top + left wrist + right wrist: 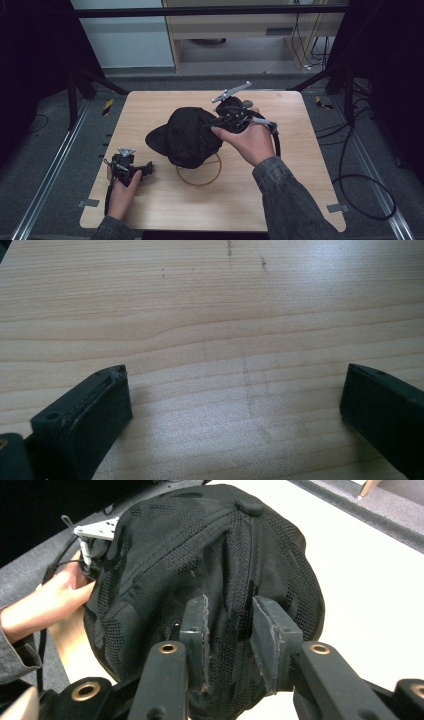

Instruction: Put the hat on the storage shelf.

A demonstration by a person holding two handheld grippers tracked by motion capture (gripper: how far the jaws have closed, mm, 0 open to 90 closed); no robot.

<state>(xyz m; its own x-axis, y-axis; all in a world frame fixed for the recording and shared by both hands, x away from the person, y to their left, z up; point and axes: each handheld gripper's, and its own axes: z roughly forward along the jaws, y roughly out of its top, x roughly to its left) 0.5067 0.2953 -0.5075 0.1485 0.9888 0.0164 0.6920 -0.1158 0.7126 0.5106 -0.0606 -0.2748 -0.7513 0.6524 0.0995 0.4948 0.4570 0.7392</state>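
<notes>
Black mesh fabric is what the right gripper is meeting: a black cap is sitting near the middle of the pale wooden table, its brim pointing toward nine o'clock in the high view and its crown resting over a thin wooden ring that is peeking out at the cap's five o'clock edge. The right gripper is coming in from the cap's two o'clock side, held by the person's right hand. In the right gripper view its jaws are standing a little apart, with a narrow gap between the two pads, and the cap's back panel is lying right in front of and between them; the pads are not pressing the cloth together, so the fabric is sitting loosely in the gap. The left gripper is resting low on the table at the cap's seven o'clock, well apart from it, in the person's left hand. In the left gripper view its jaws are standing wide apart over bare wood grain, with nothing between them. That hand is also showing past the cap at nine o'clock in the right gripper view.
</notes>
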